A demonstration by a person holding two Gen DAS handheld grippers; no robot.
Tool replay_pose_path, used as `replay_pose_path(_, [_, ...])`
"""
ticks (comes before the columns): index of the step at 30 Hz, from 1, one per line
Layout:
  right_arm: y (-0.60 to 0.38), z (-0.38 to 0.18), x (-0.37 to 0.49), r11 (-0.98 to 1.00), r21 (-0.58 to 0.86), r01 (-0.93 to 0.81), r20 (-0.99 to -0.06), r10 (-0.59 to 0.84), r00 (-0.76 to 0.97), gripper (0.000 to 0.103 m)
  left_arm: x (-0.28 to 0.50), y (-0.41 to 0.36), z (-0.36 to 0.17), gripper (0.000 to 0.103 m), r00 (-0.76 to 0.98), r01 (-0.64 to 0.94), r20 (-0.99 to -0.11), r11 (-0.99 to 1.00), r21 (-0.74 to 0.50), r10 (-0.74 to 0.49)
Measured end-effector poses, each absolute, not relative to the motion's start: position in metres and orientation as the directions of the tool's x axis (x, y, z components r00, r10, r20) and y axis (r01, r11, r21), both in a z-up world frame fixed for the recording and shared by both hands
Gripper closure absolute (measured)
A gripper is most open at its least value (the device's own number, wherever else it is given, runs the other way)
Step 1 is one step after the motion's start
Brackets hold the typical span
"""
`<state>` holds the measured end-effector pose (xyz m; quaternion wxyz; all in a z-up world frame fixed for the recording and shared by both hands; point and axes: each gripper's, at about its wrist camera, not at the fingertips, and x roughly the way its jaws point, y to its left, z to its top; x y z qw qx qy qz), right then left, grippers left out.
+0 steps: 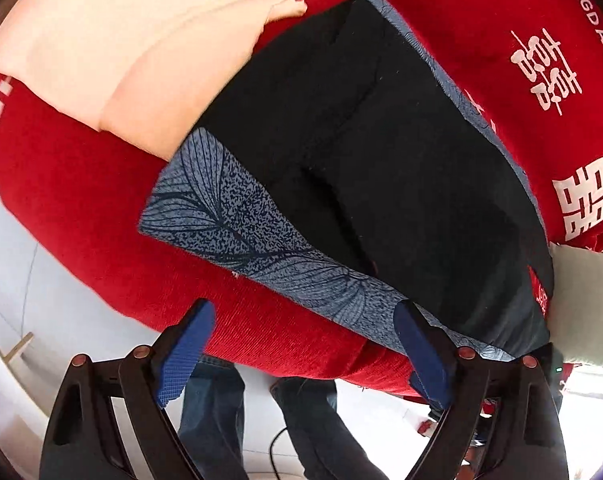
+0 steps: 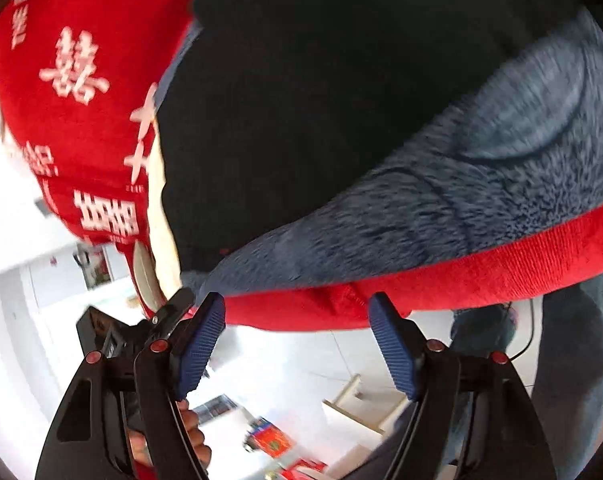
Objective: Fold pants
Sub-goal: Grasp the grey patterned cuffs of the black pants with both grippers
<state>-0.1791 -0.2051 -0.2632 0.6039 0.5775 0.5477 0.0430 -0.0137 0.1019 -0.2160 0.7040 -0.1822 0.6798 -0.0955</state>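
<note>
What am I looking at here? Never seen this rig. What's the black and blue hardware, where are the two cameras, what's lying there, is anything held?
No robot: a person carries two hand-held grippers, each with a fisheye camera looking along its two fingers. One picture is from the left gripper, the other from the right gripper. The blue pads are fingertips. On a red cover with white characters lie dark pants on a blue leaf-print cloth, beside a peach cloth. Both grippers are open at the near edge, holding nothing.
</note>
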Motion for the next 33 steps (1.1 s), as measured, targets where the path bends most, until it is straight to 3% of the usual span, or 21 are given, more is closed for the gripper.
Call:
replay_pose_path(10, [-0.218, -0.272, -0.178, 0.202, 0.796, 0.570, -0.550, 0.633, 0.545, 0.026, -0.002, 0.105, -0.225, 0.011, 0.051, -0.127, -0.891, 0.882, -0.453, -0.450])
replay_pose_path(12, [-0.218, -0.269, -0.174, 0.198, 0.793, 0.576, -0.549, 0.641, 0.536, 0.056, 0.001, 0.107, -0.224, 0.011, 0.063, -0.144, -0.879, 0.867, -0.477, -0.473])
replay_pose_path(13, [-0.218, -0.267, -0.174, 0.206, 0.793, 0.574, -0.551, 0.644, 0.531, 0.076, 0.003, 0.110, -0.224, 0.011, 0.071, -0.162, -0.872, 0.857, -0.490, -0.485])
replay_pose_path(14, [-0.219, -0.262, -0.174, 0.220, 0.797, 0.563, -0.554, 0.638, 0.535, 0.081, 0.004, 0.113, -0.225, 0.011, 0.075, -0.174, -0.869, 0.851, -0.495, -0.490])
replay_pose_path(16, [-0.221, -0.251, -0.174, 0.219, 0.814, 0.538, -0.536, 0.641, 0.549, 0.086, 0.007, 0.119, -0.226, 0.011, 0.085, -0.203, -0.865, 0.842, -0.500, -0.494])
replay_pose_path(24, [-0.229, -0.227, -0.172, 0.247, 0.853, 0.460, -0.493, 0.671, 0.554, 0.087, 0.019, 0.123, -0.234, 0.012, 0.094, -0.292, -0.837, 0.789, -0.540, -0.538])
replay_pose_path(25, [-0.229, -0.227, -0.173, 0.256, 0.851, 0.458, -0.497, 0.674, 0.547, 0.087, 0.019, 0.121, -0.235, 0.017, 0.096, -0.296, -0.835, 0.786, -0.543, -0.542])
replay_pose_path(26, [-0.230, -0.228, -0.173, 0.269, 0.848, 0.456, -0.504, 0.675, 0.539, 0.085, 0.020, 0.119, -0.236, 0.048, 0.092, -0.297, -0.832, 0.783, -0.547, -0.547])
replay_pose_path(27, [-0.230, -0.229, -0.177, 0.278, 0.846, 0.455, -0.509, 0.675, 0.534, 0.083, 0.023, 0.115, -0.239, 0.070, 0.071, -0.291, -0.820, 0.774, -0.562, -0.568])
replay_pose_path(33, [-0.251, -0.253, -0.197, 0.289, 0.816, 0.501, -0.556, 0.630, 0.542, 0.078, 0.027, 0.109, -0.233, 0.079, 0.071, -0.253, -0.810, 0.775, -0.580, -0.583])
